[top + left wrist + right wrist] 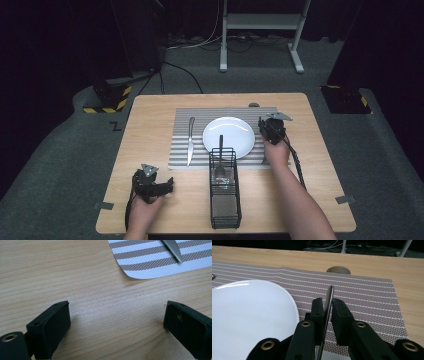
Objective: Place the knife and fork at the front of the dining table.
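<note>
Our right gripper [327, 305] pinches a utensil handle [328, 300] beside the plate [249, 315], setting the placemat's [367, 297] right edge; left gripper's [117, 322] jaws rest spread.

Bright lit table, dark surroundings, glare on plate [229, 137], soft focus

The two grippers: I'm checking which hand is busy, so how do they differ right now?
The left gripper stands wide open with nothing between its jaws; the right gripper is nearly closed around a thin metal utensil handle. The left gripper sits over bare table; the right gripper sits over the striped placemat beside the white plate. Both have black jaws.
</note>
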The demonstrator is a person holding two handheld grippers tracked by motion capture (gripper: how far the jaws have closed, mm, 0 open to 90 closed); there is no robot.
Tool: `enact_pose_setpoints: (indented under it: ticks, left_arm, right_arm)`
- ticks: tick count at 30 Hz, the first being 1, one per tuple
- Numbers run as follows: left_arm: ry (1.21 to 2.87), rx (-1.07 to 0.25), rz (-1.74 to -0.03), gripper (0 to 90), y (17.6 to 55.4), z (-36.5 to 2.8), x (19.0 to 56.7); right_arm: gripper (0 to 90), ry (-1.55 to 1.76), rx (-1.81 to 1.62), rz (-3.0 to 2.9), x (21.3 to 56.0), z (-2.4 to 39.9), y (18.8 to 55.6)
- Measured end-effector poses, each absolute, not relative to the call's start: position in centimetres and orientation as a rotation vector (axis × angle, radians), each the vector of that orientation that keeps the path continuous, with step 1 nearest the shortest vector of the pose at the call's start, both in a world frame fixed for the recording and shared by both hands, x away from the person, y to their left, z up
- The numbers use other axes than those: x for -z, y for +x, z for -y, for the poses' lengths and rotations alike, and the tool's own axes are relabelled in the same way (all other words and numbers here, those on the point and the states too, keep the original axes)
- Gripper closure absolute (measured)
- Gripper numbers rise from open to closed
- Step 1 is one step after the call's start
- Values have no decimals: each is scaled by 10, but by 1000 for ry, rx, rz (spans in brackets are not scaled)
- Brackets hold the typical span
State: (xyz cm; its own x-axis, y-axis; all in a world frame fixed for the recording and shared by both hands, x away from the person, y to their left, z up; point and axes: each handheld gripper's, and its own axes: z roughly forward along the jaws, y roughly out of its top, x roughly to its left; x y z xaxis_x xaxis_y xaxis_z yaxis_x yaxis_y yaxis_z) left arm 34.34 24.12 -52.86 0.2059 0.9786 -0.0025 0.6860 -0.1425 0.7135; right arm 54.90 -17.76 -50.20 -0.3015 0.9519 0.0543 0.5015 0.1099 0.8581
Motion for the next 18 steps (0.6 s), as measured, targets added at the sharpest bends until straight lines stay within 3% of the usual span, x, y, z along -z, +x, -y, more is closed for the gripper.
enact_pose_setpoints:
  ticks: [4, 18]
  left_arm:
    - [1899, -646, -1543, 71, 343, -241, 529]
    - [1900, -646, -1542, 71, 343, -241, 529]
  right_arm:
    - [703, 1413, -1131, -1860, 498, 179, 548]
    - [731, 1368, -1120, -1865, 486, 189, 515]
